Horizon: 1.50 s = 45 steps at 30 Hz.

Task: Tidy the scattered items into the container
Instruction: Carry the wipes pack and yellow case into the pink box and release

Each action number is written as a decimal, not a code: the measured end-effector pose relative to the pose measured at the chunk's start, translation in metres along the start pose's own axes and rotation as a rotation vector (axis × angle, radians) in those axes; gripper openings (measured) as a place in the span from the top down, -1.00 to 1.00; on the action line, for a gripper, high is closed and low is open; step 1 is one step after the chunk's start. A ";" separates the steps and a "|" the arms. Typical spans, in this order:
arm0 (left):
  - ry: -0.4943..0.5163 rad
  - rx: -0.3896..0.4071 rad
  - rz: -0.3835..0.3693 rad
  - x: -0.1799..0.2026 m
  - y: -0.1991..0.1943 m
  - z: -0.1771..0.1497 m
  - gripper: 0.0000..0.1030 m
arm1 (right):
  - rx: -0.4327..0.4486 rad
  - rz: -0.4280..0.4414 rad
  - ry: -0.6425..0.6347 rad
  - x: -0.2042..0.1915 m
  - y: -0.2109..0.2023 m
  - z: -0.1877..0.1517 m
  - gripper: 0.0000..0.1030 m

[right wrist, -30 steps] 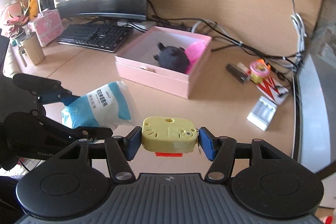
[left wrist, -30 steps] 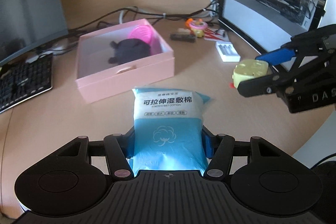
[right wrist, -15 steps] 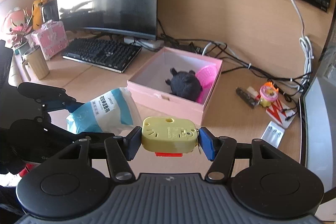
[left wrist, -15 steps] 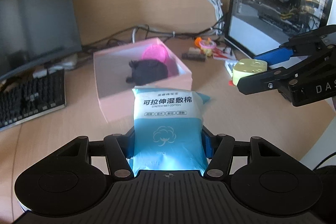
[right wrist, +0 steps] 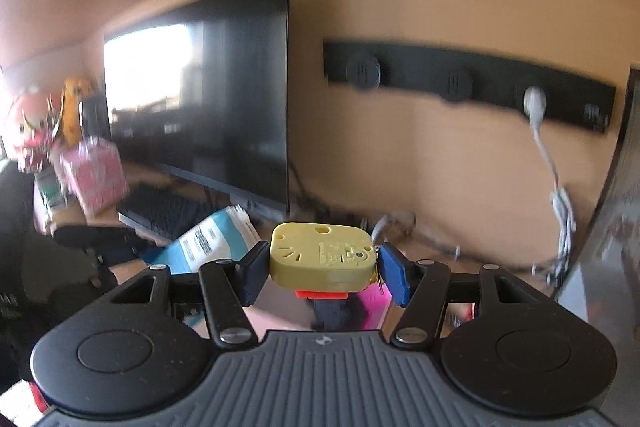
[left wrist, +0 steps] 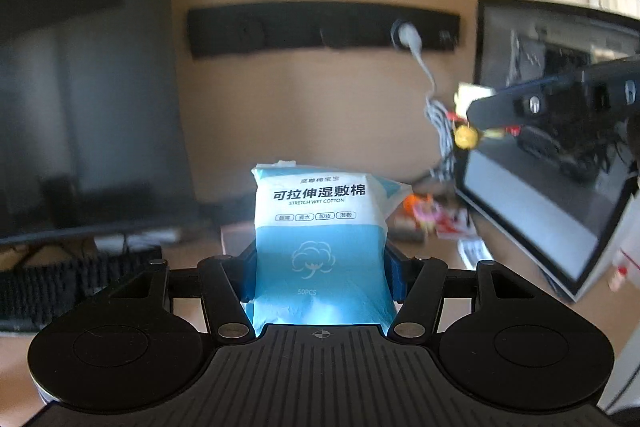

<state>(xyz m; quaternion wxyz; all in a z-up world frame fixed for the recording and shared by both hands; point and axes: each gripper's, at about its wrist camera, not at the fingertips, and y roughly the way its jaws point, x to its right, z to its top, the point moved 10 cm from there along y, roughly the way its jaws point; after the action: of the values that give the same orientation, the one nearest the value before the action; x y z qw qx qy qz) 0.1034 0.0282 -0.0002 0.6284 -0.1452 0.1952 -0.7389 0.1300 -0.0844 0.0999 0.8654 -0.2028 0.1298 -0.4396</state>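
Note:
My left gripper (left wrist: 320, 263) is shut on a blue and white pack of wet cotton pads (left wrist: 320, 227), held upright high above the desk. The pack also shows in the right wrist view (right wrist: 212, 241). My right gripper (right wrist: 322, 267) is shut on a yellow plastic gadget with a red tab (right wrist: 322, 257). It shows in the left wrist view at the upper right (left wrist: 480, 103). The pink box is almost hidden: a corner (left wrist: 234, 239) behind the pack, and the pink item (right wrist: 374, 303) and black item (right wrist: 332, 311) inside it under the gadget.
A large dark monitor (left wrist: 88, 99) and keyboard (left wrist: 36, 291) are on the left. A black socket strip (left wrist: 320, 27) with a white cable (left wrist: 436, 123) is on the wall. A PC case (left wrist: 552, 155) stands right. Small clutter (left wrist: 424, 219) lies by it. Pink tin and toys (right wrist: 92, 175) stand far left.
Both grippers have risen and tilted up with their loads. The views now face the wall and monitor, and the pink box has dropped almost out of sight.

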 end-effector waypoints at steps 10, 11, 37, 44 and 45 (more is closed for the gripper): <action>-0.016 -0.080 0.048 -0.015 0.053 -0.012 -0.22 | 0.018 0.081 0.158 0.018 0.058 0.059 -0.15; -0.022 -0.088 0.061 -0.018 0.060 -0.014 -0.22 | 0.008 0.090 0.171 0.018 0.067 0.060 -0.15; -0.079 -0.405 -0.047 0.025 0.119 -0.112 -0.95 | -0.128 -0.354 0.211 0.152 0.140 -0.092 -0.20; -0.064 -0.433 -0.053 0.043 0.118 -0.122 -0.99 | -0.273 -0.499 0.124 0.166 0.123 -0.180 -0.19; -0.069 -0.437 -0.046 0.043 0.117 -0.123 -0.99 | -0.275 -0.515 0.121 0.170 0.123 -0.187 -0.19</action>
<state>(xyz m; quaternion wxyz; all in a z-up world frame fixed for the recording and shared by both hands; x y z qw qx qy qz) 0.1415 -0.0172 -0.1656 0.5712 -0.3076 0.3258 -0.6877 0.2404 -0.2012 -0.1305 0.6805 -0.3178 0.1839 -0.6341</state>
